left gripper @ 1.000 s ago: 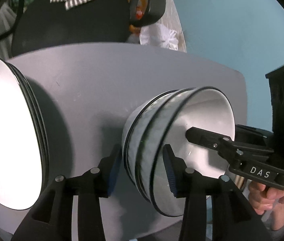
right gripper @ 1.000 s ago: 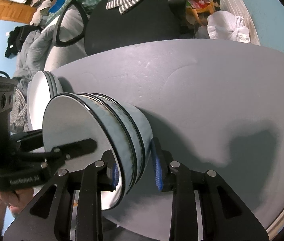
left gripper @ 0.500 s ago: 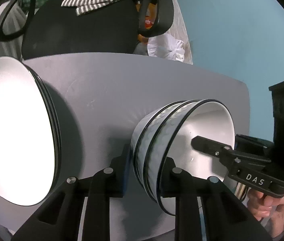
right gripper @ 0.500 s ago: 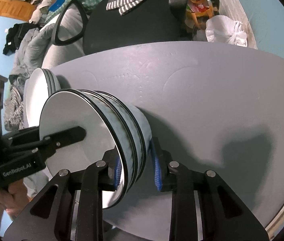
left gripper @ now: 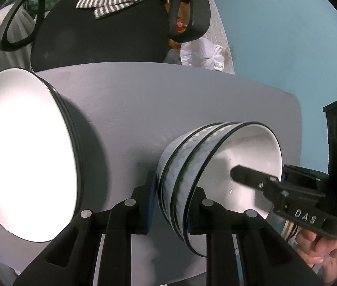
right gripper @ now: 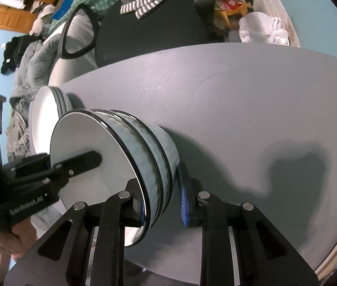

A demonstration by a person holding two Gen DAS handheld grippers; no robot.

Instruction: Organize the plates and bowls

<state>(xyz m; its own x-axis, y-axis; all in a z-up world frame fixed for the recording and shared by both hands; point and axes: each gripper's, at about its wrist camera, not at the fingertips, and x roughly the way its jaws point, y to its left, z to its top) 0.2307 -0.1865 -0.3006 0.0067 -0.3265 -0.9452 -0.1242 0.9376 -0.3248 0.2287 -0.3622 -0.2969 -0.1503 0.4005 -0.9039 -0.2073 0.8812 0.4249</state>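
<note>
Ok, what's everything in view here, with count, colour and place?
bowls: three nested, white inside, pale blue outside, black rims; on the table, right of the plates
plates: one stack, white, black rims; table's left
table: one, grey
chair: one, black; behind the table
cloth: one, grey-white striped; on the chair
bag: one, white; floor behind
left claw: black, closing on the bowls' wall
right claw: black, shut on the opposite wall
hands: two, on the claw handles

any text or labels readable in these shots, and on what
"DAS" – white letters on the right gripper body, cut off by what lies in front, seen from the left wrist.
"GenRobot.AI" – white letters on the left gripper body, seen from the right wrist.
Nothing else is readable.
</note>
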